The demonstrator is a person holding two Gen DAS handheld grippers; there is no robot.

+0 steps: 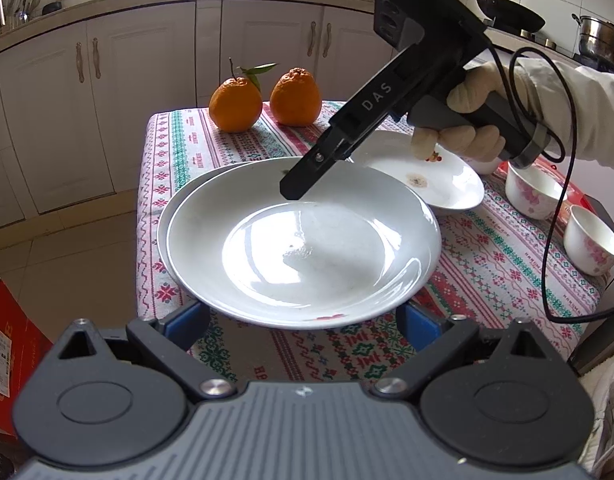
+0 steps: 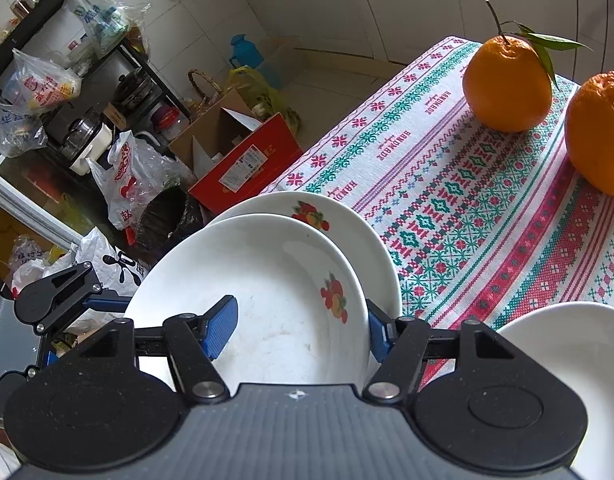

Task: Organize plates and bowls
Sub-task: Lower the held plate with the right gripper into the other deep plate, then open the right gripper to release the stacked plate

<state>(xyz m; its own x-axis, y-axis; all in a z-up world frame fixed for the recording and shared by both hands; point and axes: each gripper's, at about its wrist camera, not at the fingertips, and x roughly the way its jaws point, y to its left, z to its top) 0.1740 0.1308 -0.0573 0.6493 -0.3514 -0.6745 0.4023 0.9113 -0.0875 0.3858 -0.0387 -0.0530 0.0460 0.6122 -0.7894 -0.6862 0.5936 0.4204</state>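
Two white deep plates are stacked on the patterned tablecloth: an upper plate (image 1: pixel 307 248) (image 2: pixel 267 300) and a lower plate (image 1: pixel 167 208) (image 2: pixel 347 224), both with a fruit print. My right gripper (image 1: pixel 295 190) (image 2: pixel 299 332) is shut on the upper plate's rim. One blue pad (image 2: pixel 221 328) lies inside the plate and the other presses the rim's outside. My left gripper (image 1: pixel 303 320) stands open at the opposite rim, its blue fingers (image 1: pixel 191 320) spread wide with their tips hidden beneath that rim. A third plate (image 1: pixel 439 176) (image 2: pixel 567 344) lies to the right.
Two floral bowls (image 1: pixel 531 192) (image 1: pixel 591 244) stand at the table's right side. Two oranges (image 1: pixel 235 104) (image 1: pixel 295 98) sit at the far end. The table's left edge (image 1: pixel 143 208) drops to a floor with a red box (image 2: pixel 247 164), a bin (image 2: pixel 167 216) and bags.
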